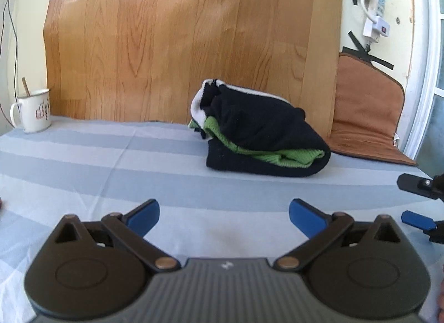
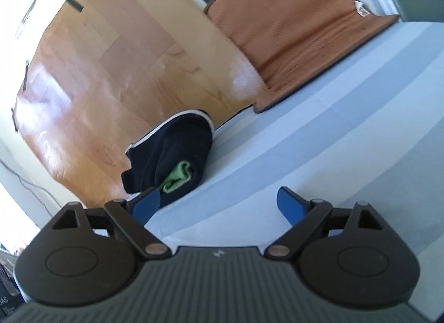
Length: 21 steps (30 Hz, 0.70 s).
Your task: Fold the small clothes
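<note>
A small black garment with green and white trim point(image 1: 260, 131) lies folded in a bundle on the striped blue-grey cloth point(image 1: 111, 173), close to the wooden board behind it. In the right wrist view the same bundle point(image 2: 177, 151) sits ahead and to the left. My left gripper point(image 1: 224, 216) hovers open over the cloth, well short of the garment, with nothing between its blue pads. My right gripper point(image 2: 219, 206) is open too and holds nothing; its fingers point(image 1: 416, 184) show at the right edge of the left wrist view.
A wood-grain board point(image 1: 194, 40) leans against the wall behind the garment. A brown cushion point(image 1: 366, 117) stands at the back right. A white mug with a spoon point(image 1: 33, 110) sits at the back left. A white power adapter point(image 1: 376, 27) hangs on the wall.
</note>
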Available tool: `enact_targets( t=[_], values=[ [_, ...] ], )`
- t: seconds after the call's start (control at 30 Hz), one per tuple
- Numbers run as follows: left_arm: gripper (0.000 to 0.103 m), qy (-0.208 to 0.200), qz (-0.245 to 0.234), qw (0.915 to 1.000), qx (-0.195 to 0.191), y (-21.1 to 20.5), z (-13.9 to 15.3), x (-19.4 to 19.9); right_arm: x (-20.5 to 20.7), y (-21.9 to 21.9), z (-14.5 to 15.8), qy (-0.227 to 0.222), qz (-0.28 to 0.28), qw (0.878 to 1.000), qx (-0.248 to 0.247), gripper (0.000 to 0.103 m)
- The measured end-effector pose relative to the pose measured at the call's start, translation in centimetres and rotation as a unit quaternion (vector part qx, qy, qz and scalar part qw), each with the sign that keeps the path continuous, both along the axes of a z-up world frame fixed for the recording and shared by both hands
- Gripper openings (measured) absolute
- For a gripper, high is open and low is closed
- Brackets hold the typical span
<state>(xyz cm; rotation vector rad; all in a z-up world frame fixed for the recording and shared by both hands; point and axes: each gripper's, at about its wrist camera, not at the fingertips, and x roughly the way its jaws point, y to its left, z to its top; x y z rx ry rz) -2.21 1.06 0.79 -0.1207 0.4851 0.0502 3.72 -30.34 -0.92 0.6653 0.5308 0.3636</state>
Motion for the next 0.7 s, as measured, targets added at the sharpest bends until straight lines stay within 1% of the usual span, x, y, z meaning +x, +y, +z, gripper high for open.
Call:
enact_targets(
  t=[0.17, 0.33, 0.5, 0.7],
  values=[
    [0.103, 0.005, 0.004, 1.0000, -0.006, 0.28, -0.11, 0.02, -0.17, 0.63, 0.25, -0.009, 0.009, 1.000, -0.021, 0.093],
    [0.103, -0.006, 0.011, 0.9999, 0.005, 0.04, 0.04, -0.45, -0.51, 0.83, 0.37, -0.017, 0.010, 0.999, -0.035, 0.093],
    [0.103, -0.013, 0.010, 0.9997, 0.016, -0.31, 0.13, -0.66, -0.53, 0.80, 0.29, -0.018, 0.009, 0.999, -0.033, 0.093],
    [0.103, -0.016, 0.008, 0.9997, 0.016, -0.30, 0.18, -0.78, -0.54, 0.68, 0.22, -0.018, 0.007, 0.999, -0.026, 0.093]
  ],
)
